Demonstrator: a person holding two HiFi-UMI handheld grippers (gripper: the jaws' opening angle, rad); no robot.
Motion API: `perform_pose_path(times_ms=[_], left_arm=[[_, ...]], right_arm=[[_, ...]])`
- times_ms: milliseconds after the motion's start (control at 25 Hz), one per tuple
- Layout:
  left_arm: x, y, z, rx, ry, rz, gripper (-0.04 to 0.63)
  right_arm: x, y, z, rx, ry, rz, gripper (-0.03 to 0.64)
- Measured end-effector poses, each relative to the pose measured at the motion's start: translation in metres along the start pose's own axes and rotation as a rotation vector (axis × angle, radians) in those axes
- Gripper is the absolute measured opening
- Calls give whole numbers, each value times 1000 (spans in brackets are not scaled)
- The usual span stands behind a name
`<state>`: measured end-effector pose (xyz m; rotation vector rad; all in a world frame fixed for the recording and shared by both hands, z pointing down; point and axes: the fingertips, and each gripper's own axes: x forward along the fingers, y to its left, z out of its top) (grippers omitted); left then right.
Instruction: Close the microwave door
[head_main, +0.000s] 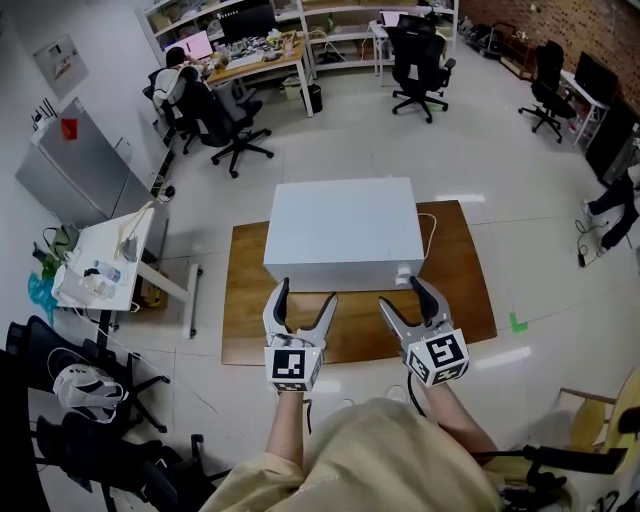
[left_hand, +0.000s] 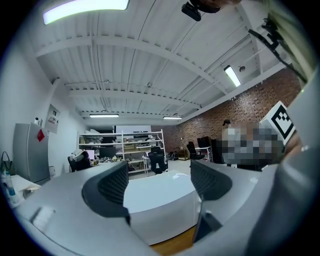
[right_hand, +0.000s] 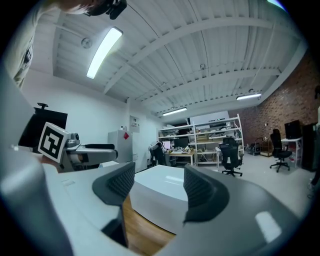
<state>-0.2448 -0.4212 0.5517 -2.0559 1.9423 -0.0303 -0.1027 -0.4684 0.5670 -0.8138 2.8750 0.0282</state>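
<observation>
The white microwave is sitting on a wooden board directly ahead of the person, with its near face turned toward both tools. From above only its top and the upper edge of that face are showing. No door leaf is standing out from the body in any of the 3 views, so the door is appearing flush or very nearly so; whether it is fully latched cannot be told. The left gripper is hovering just short of the near face, toward its left half, with its jaws standing apart and nothing between them. The right gripper is hovering beside it, toward the right half, with its jaws likewise apart and empty. Neither tool is touching the microwave. In my judgement the step in hand is either the approach before the push or the stand-off after it. If the door is not yet seated, the next move is calling for 1 gripper to be pressed flat against the free edge of the door and driven straight toward the body, without tipping or sliding the microwave on the board.
</observation>
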Motion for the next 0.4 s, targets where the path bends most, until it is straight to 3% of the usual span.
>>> perform_pose_path(times_ms=[400], left_arm=[[16, -3, -4, -1, 11, -27, 371]], right_arm=[[3, -9, 2, -13, 24, -24, 295]])
